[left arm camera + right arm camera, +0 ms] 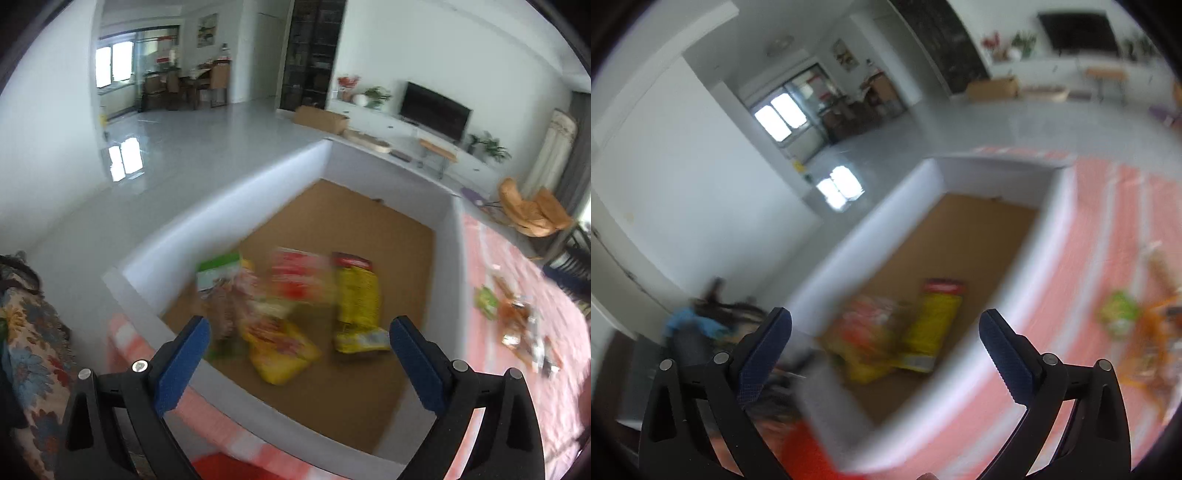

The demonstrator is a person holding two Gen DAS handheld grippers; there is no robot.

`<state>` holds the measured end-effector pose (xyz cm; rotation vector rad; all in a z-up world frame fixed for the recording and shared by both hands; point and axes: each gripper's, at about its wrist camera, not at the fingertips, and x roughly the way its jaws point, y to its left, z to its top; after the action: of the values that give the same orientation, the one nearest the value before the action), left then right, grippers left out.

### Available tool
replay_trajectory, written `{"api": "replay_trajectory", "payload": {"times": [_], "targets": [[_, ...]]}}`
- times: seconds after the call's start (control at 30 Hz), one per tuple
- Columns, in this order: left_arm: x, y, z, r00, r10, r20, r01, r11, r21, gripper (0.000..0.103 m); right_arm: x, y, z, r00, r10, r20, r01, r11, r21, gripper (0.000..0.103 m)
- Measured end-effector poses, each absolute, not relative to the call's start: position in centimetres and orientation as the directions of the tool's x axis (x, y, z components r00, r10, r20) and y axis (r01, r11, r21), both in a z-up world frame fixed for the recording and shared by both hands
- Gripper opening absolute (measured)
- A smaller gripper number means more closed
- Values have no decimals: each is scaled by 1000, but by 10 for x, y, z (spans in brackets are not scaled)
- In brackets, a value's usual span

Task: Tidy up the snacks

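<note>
A white-walled box (221, 206) with a brown cardboard floor stands on a pink striped tablecloth (517, 332). Inside lie several snack packs: a long yellow pack (356, 299), a yellow bag (280, 347), a red-and-white pack (299, 277) and a green-and-white pack (216, 271). My left gripper (299, 332) is open and empty above the box's near side. My right gripper (884, 325) is open and empty above the same box (886, 206); the yellow pack (932, 325) shows blurred there. Loose snacks (517, 317) lie on the cloth to the right, also in the right wrist view (1137, 332).
A floral cushion (33, 350) lies at the left. The table edge runs behind the box, with grey floor (207, 133) beyond. A TV unit (436, 107) and an orange chair (532, 210) stand far back. Both views are motion-blurred.
</note>
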<state>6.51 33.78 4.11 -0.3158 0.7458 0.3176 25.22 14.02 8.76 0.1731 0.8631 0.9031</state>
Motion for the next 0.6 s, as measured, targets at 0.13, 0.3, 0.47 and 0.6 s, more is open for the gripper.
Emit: {"api": "replay_trajectory", "payload": {"times": [0.13,0.3,0.47,0.6], "targets": [[70,264,43,743,-37,-668,-182,949,-256,98,235,67,30,471,518,-715,-559,801,212,102],[100,133,7,636,-270,-723,108,959,-263,103,195,-62,-50,572,208,-794,-383,923,-34,102],[140,45,-52,534,-226,-814,183,972,-150,103,183,-169,-78,572,7,-820,-168,980,-109,102],[170,23,-72,540,-169,-825,193,978,-74,103,183,-211,-87,592,-54,-804,-78,989,-124,102]]}}
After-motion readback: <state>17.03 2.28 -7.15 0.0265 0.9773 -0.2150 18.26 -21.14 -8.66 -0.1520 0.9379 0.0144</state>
